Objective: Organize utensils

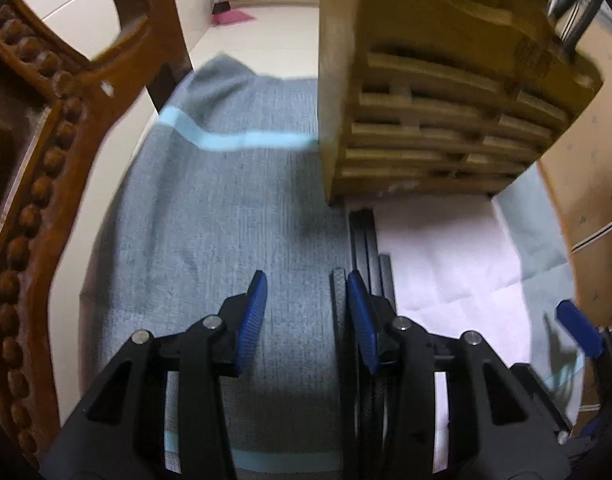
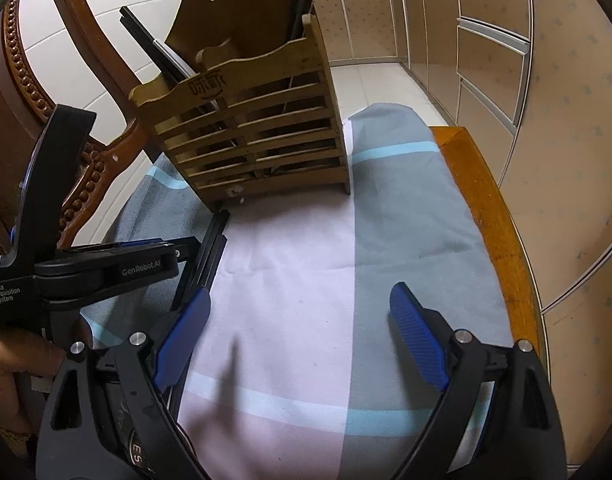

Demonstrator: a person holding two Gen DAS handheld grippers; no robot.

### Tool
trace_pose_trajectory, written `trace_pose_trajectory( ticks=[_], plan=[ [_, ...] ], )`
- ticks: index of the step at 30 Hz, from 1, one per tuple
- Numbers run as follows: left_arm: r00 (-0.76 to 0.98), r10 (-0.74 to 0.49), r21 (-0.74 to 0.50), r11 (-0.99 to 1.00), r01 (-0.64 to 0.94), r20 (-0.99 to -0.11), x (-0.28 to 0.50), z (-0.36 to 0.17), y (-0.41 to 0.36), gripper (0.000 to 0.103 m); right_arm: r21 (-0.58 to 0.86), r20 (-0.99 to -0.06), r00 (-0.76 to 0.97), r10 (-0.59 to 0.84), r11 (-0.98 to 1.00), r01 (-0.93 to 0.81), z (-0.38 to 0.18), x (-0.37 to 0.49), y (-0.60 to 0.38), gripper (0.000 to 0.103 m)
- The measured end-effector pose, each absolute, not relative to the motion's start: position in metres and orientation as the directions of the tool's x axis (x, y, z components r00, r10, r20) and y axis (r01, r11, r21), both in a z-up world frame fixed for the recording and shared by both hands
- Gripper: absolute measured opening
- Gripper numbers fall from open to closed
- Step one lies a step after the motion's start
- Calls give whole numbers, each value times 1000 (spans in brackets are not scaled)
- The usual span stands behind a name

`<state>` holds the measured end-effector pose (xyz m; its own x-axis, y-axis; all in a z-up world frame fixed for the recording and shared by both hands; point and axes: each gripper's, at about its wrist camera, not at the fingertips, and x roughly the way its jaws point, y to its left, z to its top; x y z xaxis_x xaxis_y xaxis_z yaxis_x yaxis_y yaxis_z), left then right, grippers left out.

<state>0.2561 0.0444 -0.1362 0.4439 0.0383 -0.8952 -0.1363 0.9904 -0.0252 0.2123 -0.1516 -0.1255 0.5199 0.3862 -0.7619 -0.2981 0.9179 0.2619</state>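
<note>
I am bringing my left claw (image 1: pixel 306 312) down over the cloth (image 1: pixel 233 208), its blue pads standing partly apart with nothing pressed between them — the dark chopsticks (image 1: pixel 366 240) are lying just beside the right-hand pad, outside the gap as far as I can tell. My right claw (image 2: pixel 301 340) is hovering wide open and empty over the pale middle of the cloth. The chopsticks are lying flat on the counter (image 2: pixel 490 208), their far ends nearly touching the foot of the slatted wooden holder (image 2: pixel 257 128), which is standing upright and already carrying a few long dark utensils. I am judging the sticks to be light, stiff and thin, probably smooth, so they could roll or slip apart; taking them across their middle, both together, looks safest to me. Their near ends are running under my claws, so I am not seeing their full length, and I cannot count them surely. The holder's inside is mostly hidden behind its slats, and the left wrist view is blurring it.
</note>
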Motion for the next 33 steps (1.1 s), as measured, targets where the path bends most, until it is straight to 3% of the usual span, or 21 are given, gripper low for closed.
trace_pose_trajectory(
  ticks=[3,4,6,12,21,27,29,33],
  plan=[
    [447,52,-21,988,-156,-893,256,-136,47,43,253,-760,524,384,918,-306,-125,211,-150,89],
    [448,57,-19,986,-164,-892,256,-136,48,37,251,-759,526,384,918,-307,-124,211,-149,89],
    [463,73,-14,983,-182,-883,255,-135,57,9,243,-757,532,380,919,-311,-123,210,-146,89],
    [508,42,-51,985,-168,-861,248,-117,68,6,202,-766,529,365,918,-341,-126,210,-131,89],
    [715,28,-115,982,-151,-699,182,7,83,6,125,-823,480,302,922,-365,-140,242,-81,89],
    [766,31,-116,984,-137,-642,155,40,90,6,3,-857,484,179,940,-341,-145,255,-57,84],
    [771,24,-121,984,-130,-636,152,43,92,6,-11,-867,472,159,941,-337,-146,254,-54,77],
    [777,11,-135,983,-123,-629,143,54,99,6,-50,-860,493,130,941,-336,-145,253,-45,73]
  ],
)
